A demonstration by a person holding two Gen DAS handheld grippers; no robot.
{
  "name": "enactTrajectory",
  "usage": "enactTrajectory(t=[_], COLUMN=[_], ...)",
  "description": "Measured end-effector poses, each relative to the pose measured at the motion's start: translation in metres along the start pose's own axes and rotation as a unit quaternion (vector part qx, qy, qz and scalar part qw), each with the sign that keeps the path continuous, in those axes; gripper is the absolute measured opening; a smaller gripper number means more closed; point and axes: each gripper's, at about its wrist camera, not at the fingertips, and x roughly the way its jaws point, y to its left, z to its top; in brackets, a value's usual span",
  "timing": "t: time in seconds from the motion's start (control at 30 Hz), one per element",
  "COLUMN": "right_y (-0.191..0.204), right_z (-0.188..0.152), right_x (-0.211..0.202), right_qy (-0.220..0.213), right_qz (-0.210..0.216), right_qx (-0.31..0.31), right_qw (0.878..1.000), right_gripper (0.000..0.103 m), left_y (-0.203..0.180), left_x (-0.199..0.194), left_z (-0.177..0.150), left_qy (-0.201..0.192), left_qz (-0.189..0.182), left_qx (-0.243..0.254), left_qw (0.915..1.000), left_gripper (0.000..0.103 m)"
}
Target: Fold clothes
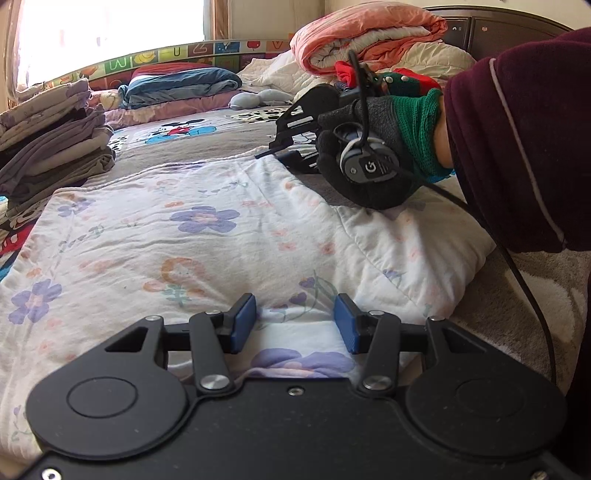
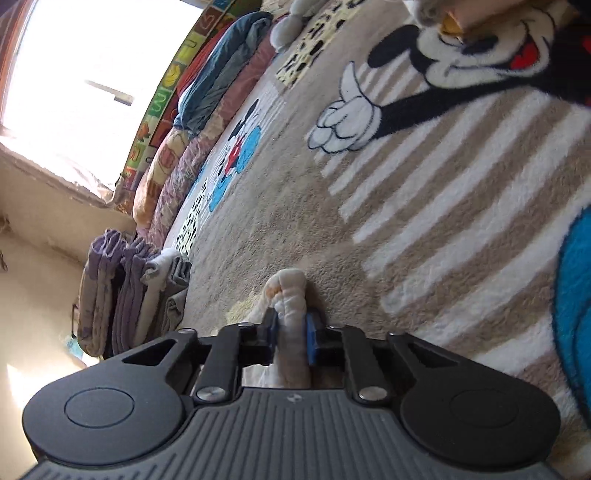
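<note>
White floral garment [image 1: 207,236] lies spread flat across the near part of the bed, over a Mickey Mouse blanket [image 1: 207,147] — purple and peach flowers, lightly creased, its right edge folded into a thick rounded hem. Left tongs [image 1: 294,325] hover low over the near edge of the garment, blue pads [image 1: 243,321] set wide apart, nothing between them. Right tongs [image 2: 291,332] are closed tight on a bunched fold of that same white cloth [image 2: 290,295], which pokes out past the pads in a rounded lump; the view here is rolled sideways, blanket [image 2: 424,221] running off to the far end. In the left view the right tongs [image 1: 295,129] show at the garment's far right corner, held by a gloved hand [image 1: 373,147] with a green cuff, a dark red sleeve [image 1: 517,140] behind it. A stack of folded clothes [image 1: 55,140] in greys and purples sits at far left, just beside the garment's far left corner. Further back — a folded blue quilt [image 1: 181,86] and a rolled orange duvet [image 1: 369,33] near the headboard.
</note>
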Motion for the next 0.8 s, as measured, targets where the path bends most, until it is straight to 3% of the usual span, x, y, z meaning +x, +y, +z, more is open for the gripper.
enactTrajectory(t=[0.07, 0.1, 0.2, 0.3, 0.33, 0.5, 0.67, 0.77, 0.8], right_y=[-0.027, -0.033, -0.041, -0.040, -0.033, -0.041, -0.018, -0.016, -0.012], right_z=[0.002, 0.002, -0.002, -0.010, -0.009, -0.010, 0.008, 0.010, 0.010], right_x=[0.000, 0.002, 0.004, 0.016, 0.017, 0.024, 0.008, 0.007, 0.007], right_qy=[0.004, 0.009, 0.013, 0.044, 0.050, 0.051, 0.021, 0.023, 0.021], right_qz=[0.088, 0.119, 0.152, 0.241, 0.241, 0.235, 0.129, 0.091, 0.079], right_qx=[0.118, 0.148, 0.166, 0.206, 0.182, 0.203, 0.108, 0.080, 0.061], right_qw=[0.989, 0.982, 0.974, 0.947, 0.952, 0.949, 0.985, 0.992, 0.995], right_gripper=[0.011, 0.011, 0.011, 0.011, 0.011, 0.011, 0.011, 0.009, 0.013], left_y=[0.001, 0.001, 0.000, 0.000, 0.000, 0.001, 0.001, 0.001, 0.001], left_x=[0.000, 0.001, 0.001, 0.001, 0.001, 0.001, 0.001, 0.000, 0.000], left_z=[0.000, 0.000, -0.001, -0.001, -0.001, 0.000, 0.000, -0.001, -0.001], left_qy=[0.000, 0.001, 0.000, 0.000, 0.000, 0.000, 0.001, 0.000, 0.000], left_qz=[-0.001, -0.002, -0.003, -0.003, -0.003, -0.004, -0.006, -0.005, -0.005], left_qx=[-0.001, -0.001, -0.001, -0.001, -0.001, -0.002, -0.003, -0.002, -0.002], left_qw=[1.0000, 1.0000, 1.0000, 1.0000, 1.0000, 1.0000, 1.0000, 1.0000, 1.0000], left_gripper=[0.045, 0.045, 0.046, 0.046, 0.046, 0.046, 0.046, 0.046, 0.046])
